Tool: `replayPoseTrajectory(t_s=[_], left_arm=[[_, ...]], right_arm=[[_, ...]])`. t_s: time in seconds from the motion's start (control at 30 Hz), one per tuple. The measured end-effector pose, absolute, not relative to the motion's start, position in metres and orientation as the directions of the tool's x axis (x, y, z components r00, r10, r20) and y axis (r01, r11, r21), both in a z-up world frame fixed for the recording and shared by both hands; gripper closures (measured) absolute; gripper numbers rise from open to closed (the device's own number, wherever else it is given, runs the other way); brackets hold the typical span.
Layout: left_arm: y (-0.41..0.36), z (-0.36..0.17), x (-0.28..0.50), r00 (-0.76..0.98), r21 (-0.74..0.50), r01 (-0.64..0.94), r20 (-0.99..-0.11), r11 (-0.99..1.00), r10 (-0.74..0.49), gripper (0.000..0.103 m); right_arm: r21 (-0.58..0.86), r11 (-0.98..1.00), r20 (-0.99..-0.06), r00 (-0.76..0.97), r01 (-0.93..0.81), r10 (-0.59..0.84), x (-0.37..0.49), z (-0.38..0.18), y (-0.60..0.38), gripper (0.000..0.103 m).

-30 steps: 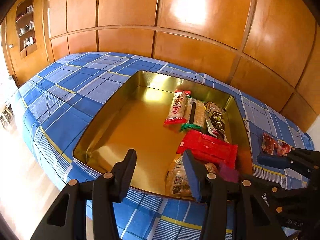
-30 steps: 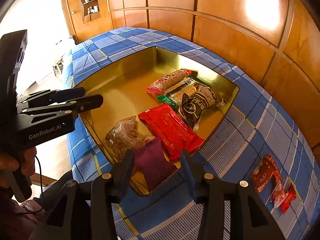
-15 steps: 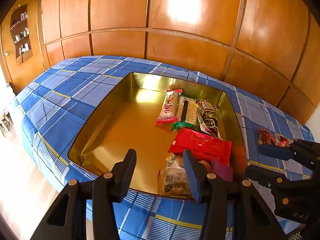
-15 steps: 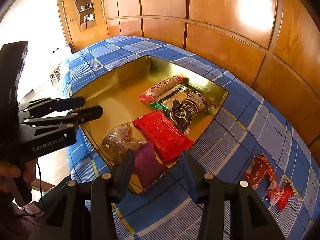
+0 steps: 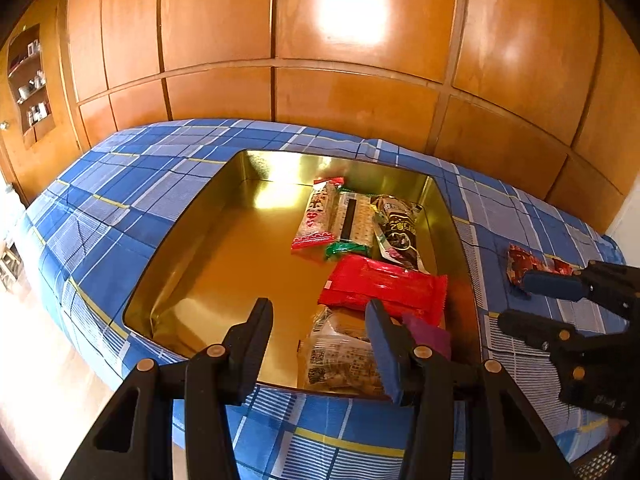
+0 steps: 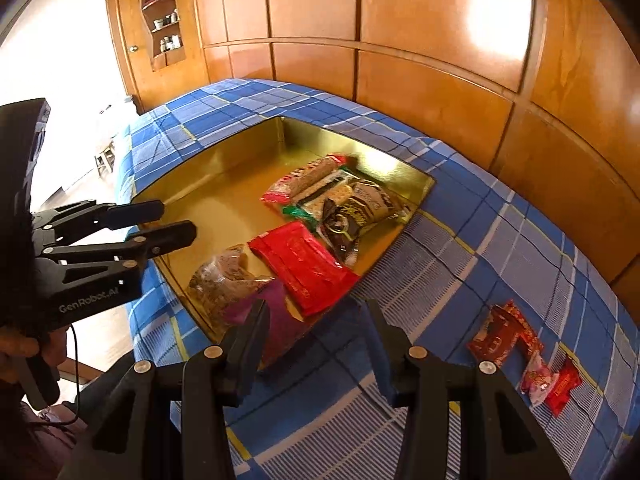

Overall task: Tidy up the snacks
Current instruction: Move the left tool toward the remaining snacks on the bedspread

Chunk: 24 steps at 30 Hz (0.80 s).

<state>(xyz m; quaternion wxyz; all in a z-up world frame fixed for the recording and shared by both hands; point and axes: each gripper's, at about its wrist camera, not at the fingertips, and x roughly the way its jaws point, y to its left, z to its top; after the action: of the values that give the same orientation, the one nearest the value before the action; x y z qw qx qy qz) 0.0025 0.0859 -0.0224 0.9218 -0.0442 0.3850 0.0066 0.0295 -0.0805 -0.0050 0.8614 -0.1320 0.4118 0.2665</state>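
Note:
A golden tray (image 5: 188,264) (image 6: 224,168) lies on a blue plaid cloth (image 5: 120,208). In it are a red packet (image 5: 384,286) (image 6: 304,268), a clear bag of nuts (image 5: 340,356) (image 6: 224,284), a purple packet (image 5: 428,334) (image 6: 280,300), a long pink-red bar (image 5: 318,216), a cracker pack (image 5: 354,220) and a dark brown packet (image 5: 398,228). Right of the tray, loose red and pink packets (image 6: 504,336) (image 5: 524,266) rest on the cloth. My left gripper (image 5: 318,312) (image 6: 176,222) hovers open and empty over the tray's near edge. My right gripper (image 6: 316,312) (image 5: 520,304) hangs open and empty over the tray's near right corner.
A wooden panelled wall (image 5: 360,92) runs close behind the cloth. A shelf niche (image 6: 164,20) is set in the wood at far left. The cloth drops to a bright floor (image 5: 40,380) on the left. A hand (image 6: 16,344) holds the left gripper's handle.
Both grippers have drawn back a little from the tray, so it looks smaller and farther. Their jaws keep the same gap, and no snack has moved.

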Motion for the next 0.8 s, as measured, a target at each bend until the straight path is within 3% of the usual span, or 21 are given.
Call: replayPoseTrajectory(t_s=[0.4,0.8], left_arm=[[0.066,-0.02,0.004,0.701,-0.041,0.014,-0.712,0.999,-0.039,0.054],[0.025,-0.015,0.013,0.696,0.01,0.109,-0.715,0.994,-0.069,0.054]], right_arm=[[-0.089,0.886,-0.785,0.58,-0.455,0.219,0.045,-0.002,-0.159,0.055],[-0.154,0.978,-0.802,0.596,-0.138,-0.042,0.077,-0.023,-0.316,0.055]])
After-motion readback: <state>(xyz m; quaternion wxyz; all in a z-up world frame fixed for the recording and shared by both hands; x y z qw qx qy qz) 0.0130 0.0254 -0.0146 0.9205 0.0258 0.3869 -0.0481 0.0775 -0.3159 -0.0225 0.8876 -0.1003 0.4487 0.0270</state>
